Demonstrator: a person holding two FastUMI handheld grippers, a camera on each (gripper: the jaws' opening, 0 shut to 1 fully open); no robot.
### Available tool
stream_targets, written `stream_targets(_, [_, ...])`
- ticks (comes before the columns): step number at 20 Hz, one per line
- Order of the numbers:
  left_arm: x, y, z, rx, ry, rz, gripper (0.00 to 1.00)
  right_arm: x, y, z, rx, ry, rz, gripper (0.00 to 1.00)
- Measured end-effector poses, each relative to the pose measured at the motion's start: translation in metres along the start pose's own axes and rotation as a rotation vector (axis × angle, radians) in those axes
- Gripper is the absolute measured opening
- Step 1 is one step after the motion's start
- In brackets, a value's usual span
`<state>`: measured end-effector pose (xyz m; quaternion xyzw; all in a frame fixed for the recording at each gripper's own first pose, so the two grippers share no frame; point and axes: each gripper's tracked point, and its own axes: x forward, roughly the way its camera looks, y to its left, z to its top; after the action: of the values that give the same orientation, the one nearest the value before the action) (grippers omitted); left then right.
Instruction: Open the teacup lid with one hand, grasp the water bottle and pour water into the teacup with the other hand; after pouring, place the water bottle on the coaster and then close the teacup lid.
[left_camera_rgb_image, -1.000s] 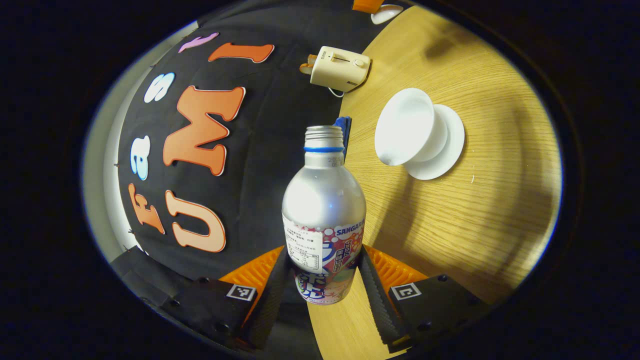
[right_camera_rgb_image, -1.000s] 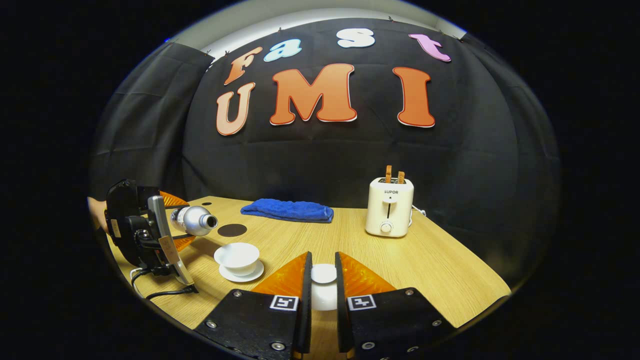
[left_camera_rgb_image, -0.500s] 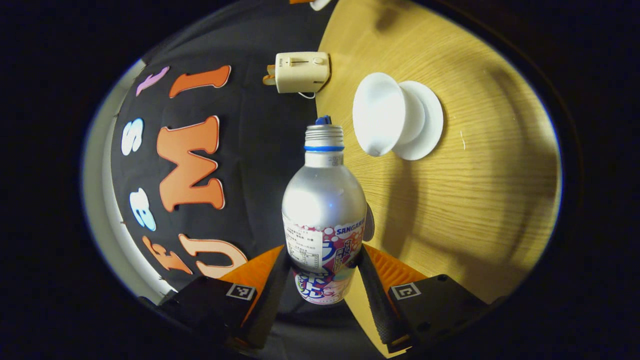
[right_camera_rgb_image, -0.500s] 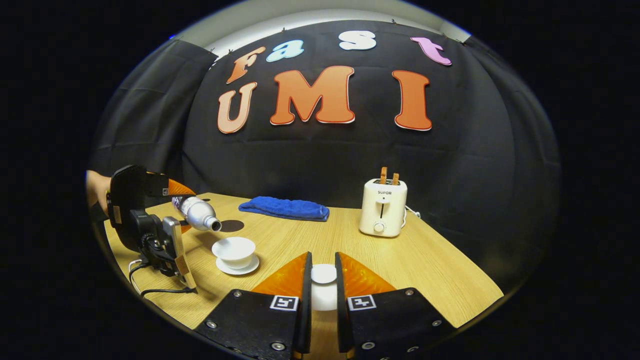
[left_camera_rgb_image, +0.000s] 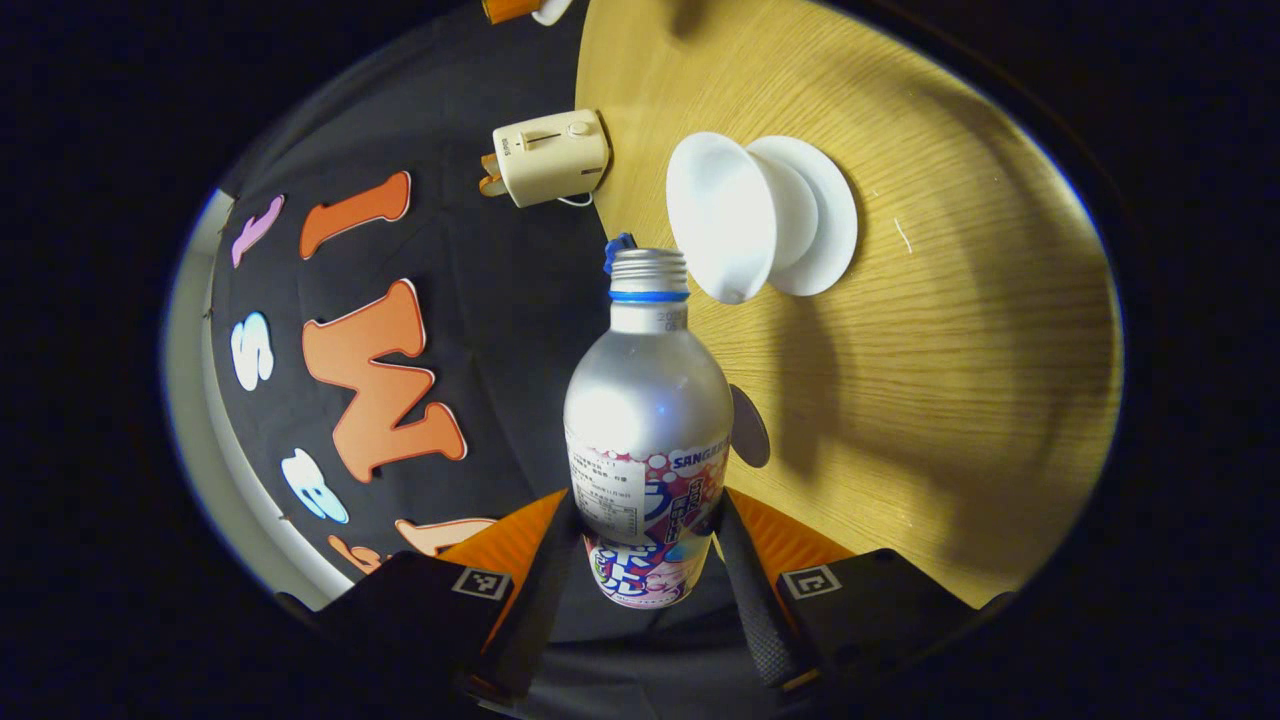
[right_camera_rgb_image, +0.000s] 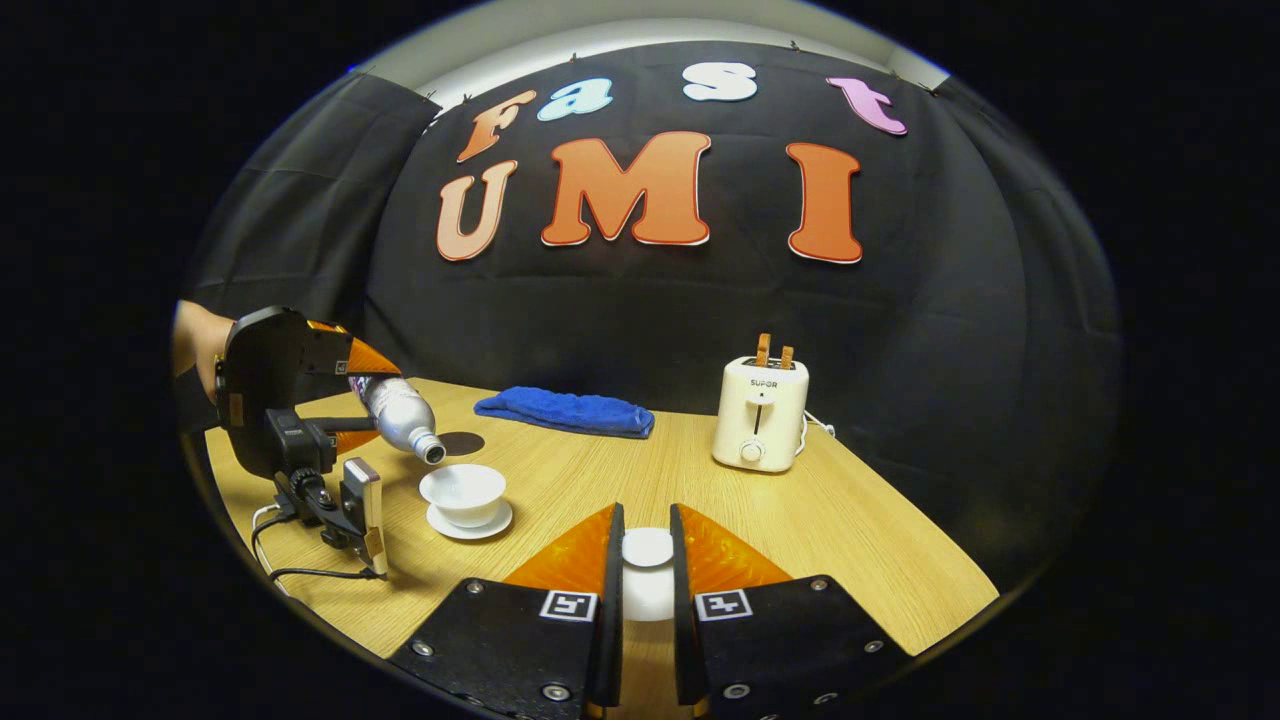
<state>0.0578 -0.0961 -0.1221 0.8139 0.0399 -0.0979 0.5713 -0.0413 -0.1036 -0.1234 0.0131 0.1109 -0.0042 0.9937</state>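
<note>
My left gripper (left_camera_rgb_image: 645, 525) is shut on a silver water bottle (left_camera_rgb_image: 647, 400) with a colourful label and no cap. In the right gripper view the bottle (right_camera_rgb_image: 400, 420) tilts neck-down, its mouth just above the left rim of the white teacup (right_camera_rgb_image: 463, 489) on its saucer (right_camera_rgb_image: 472, 526). I see no water stream. The open cup (left_camera_rgb_image: 722, 215) lies just beyond the bottle's mouth. A dark round coaster (right_camera_rgb_image: 462, 441) lies behind the cup, also visible beside the bottle (left_camera_rgb_image: 750, 440). My right gripper (right_camera_rgb_image: 646, 535) is shut on the white teacup lid (right_camera_rgb_image: 647, 548), held low over the table.
A cream toaster (right_camera_rgb_image: 757, 415) with two slices stands at the back right of the wooden table (right_camera_rgb_image: 850, 540). A folded blue cloth (right_camera_rgb_image: 565, 412) lies along the back edge. A hand (right_camera_rgb_image: 195, 345) holds the left gripper, whose cable trails on the table.
The left gripper has risen and rolled further, tipping the bottle from near level to neck-down over the cup. The right gripper keeps the lid in the same place.
</note>
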Motion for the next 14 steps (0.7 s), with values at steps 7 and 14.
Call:
stream_targets(7, [0.003, 0.016, -0.008, 0.113, 0.011, 0.057, 0.80, -0.002, 0.001, -0.005, -0.006, 0.007, 0.012, 0.22])
stream_targets(14, [0.001, 0.032, -0.017, 0.171, 0.014, 0.092, 0.83, 0.000, -0.002, -0.011, -0.016, 0.025, 0.008, 0.22])
